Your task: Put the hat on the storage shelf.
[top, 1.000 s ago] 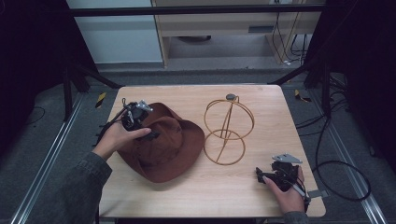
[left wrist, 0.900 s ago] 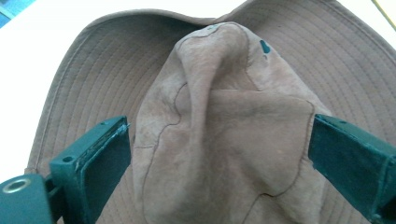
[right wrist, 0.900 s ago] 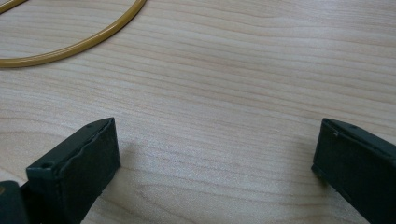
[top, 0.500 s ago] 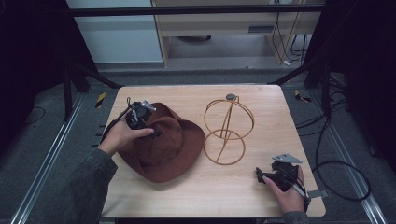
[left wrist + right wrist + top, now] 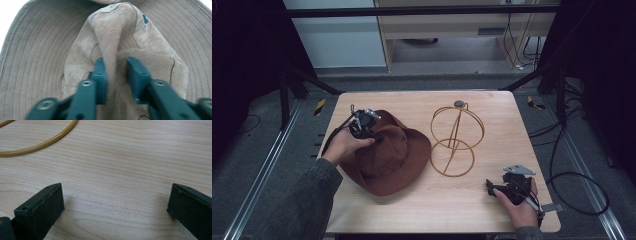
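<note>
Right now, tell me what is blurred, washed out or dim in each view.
High view: dim, surroundings nearly black; the hat reads dark brown. Left gripper view: the hat looks pale, corners blown white, and the left hand-held gripper is soft with blur. Right gripper view: evenly lit, wood grain sharp on the table.
</note>
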Action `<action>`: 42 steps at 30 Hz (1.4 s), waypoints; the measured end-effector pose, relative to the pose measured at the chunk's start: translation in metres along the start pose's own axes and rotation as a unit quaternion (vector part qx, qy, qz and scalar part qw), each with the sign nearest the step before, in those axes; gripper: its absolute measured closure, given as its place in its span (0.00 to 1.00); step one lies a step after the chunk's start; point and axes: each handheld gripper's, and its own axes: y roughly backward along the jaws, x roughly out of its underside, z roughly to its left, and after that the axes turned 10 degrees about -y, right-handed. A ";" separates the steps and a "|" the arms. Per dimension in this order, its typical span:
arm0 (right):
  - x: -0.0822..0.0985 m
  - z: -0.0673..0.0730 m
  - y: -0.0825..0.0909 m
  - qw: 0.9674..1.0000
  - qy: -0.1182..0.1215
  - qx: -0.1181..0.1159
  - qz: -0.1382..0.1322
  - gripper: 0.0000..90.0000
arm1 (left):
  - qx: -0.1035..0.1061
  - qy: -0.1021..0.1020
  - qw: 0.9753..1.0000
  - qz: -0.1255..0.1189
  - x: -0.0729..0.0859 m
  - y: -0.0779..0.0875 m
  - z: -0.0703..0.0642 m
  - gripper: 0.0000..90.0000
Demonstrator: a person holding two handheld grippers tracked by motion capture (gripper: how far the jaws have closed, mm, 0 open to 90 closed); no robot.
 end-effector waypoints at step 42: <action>0.000 0.000 0.000 1.000 0.000 0.000 0.000 0.01 | -0.025 -0.046 0.994 -0.098 0.031 0.113 -0.036 0.98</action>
